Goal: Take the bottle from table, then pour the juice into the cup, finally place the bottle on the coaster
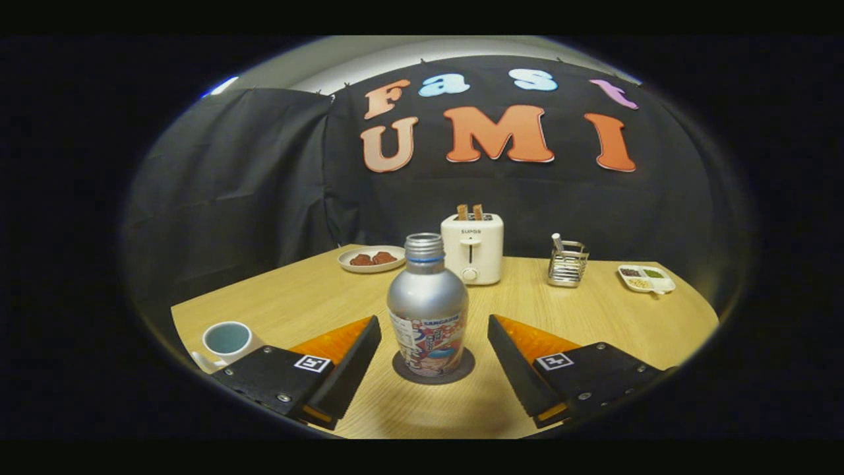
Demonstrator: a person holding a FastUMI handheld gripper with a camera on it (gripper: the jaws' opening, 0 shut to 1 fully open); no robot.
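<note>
- Three steps are making up the task, and judging from how things are standing now, the last one is looking finished: the silver metal bottle with a colourful printed label is standing upright on the dark round coaster, on the light wooden bench.
- The gripper is holding nothing; its fingers are spread wide, one on each side of the bottle, and both are staying apart from it.
- The bottle is sitting between the fingers, just ahead of their tips.
- Its threaded neck is showing no cap, so it is open at the top; how much juice is remaining inside I cannot tell.
- The white ceramic cup with a pale blue inside is standing beside the left finger; whether juice is lying in it, I cannot tell.
- Beyond the bottle, a white toaster is carrying two slices of bread, a white plate is carrying brown pieces of food, a metal wire holder is keeping a white stick, and a small white divided dish is holding different seasonings.
</note>
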